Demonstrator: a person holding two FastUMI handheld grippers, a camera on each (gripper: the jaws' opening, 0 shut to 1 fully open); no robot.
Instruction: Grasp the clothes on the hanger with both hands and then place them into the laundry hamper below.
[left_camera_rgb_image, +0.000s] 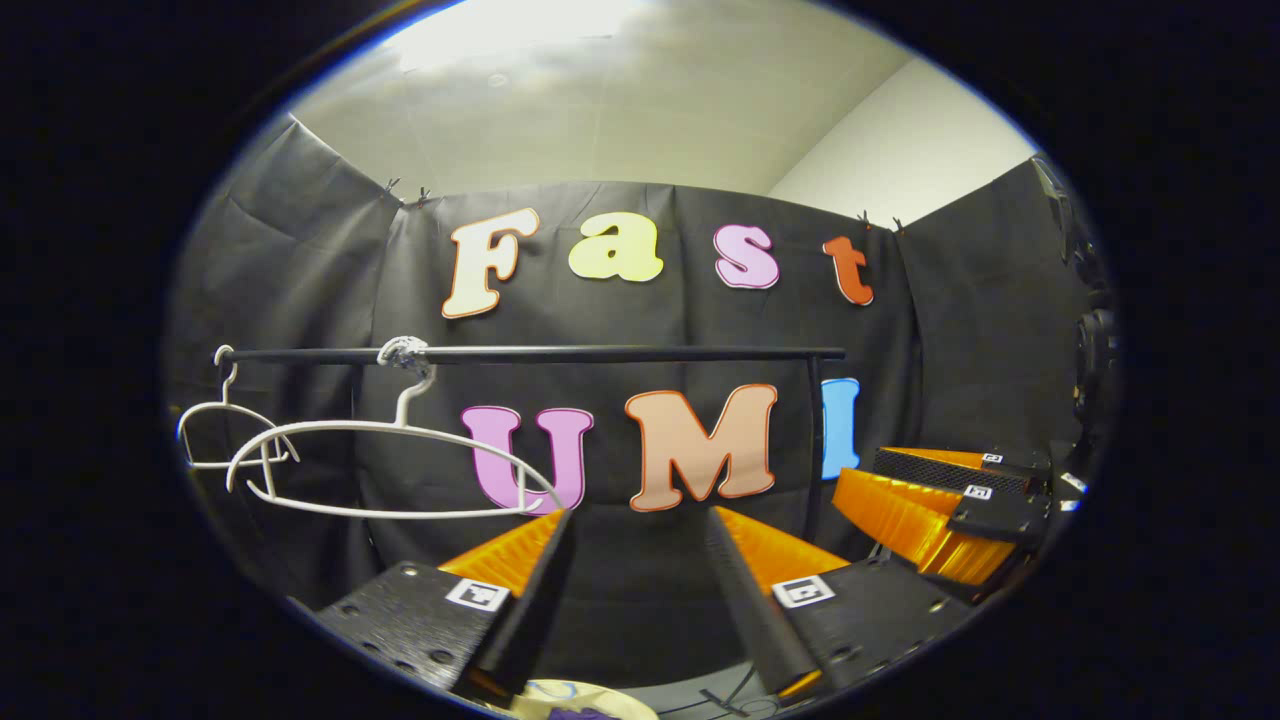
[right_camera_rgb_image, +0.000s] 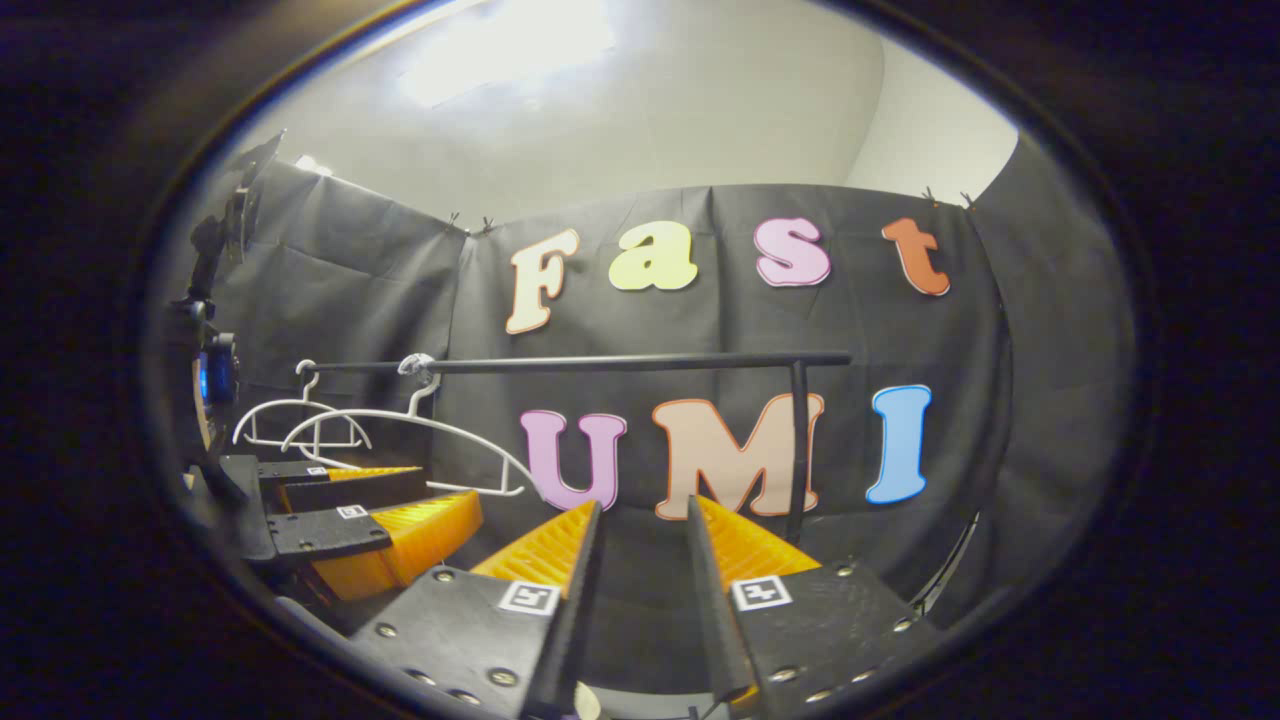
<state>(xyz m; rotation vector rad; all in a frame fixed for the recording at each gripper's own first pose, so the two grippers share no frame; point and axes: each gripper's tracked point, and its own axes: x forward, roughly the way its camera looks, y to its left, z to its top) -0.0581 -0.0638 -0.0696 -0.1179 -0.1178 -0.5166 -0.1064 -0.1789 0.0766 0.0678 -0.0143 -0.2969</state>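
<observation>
Two white hangers (left_camera_rgb_image: 390, 470) hang bare on the black rail (left_camera_rgb_image: 600, 353), at its left end. In the left gripper view my left gripper (left_camera_rgb_image: 640, 515) is open, with nothing between its fingers, and points at the booth wall below the rail. My right gripper (left_camera_rgb_image: 950, 505) shows to its right at about the same height. The right gripper view has my right gripper (right_camera_rgb_image: 643, 505) open and holding nothing, the left gripper (right_camera_rgb_image: 370, 520) beside it, and the bare hangers (right_camera_rgb_image: 400, 430) under the rail (right_camera_rgb_image: 620, 363). A cream hamper rim (left_camera_rgb_image: 610, 697) with a bit of purple cloth (left_camera_rgb_image: 580, 713) peeks below.
The rail's right upright post (left_camera_rgb_image: 815, 440) stands close behind the two grippers. Black cloth walls close the booth at the back and on both sides. A dark stand with equipment (right_camera_rgb_image: 210, 370) rises at the far left in the right gripper view.
</observation>
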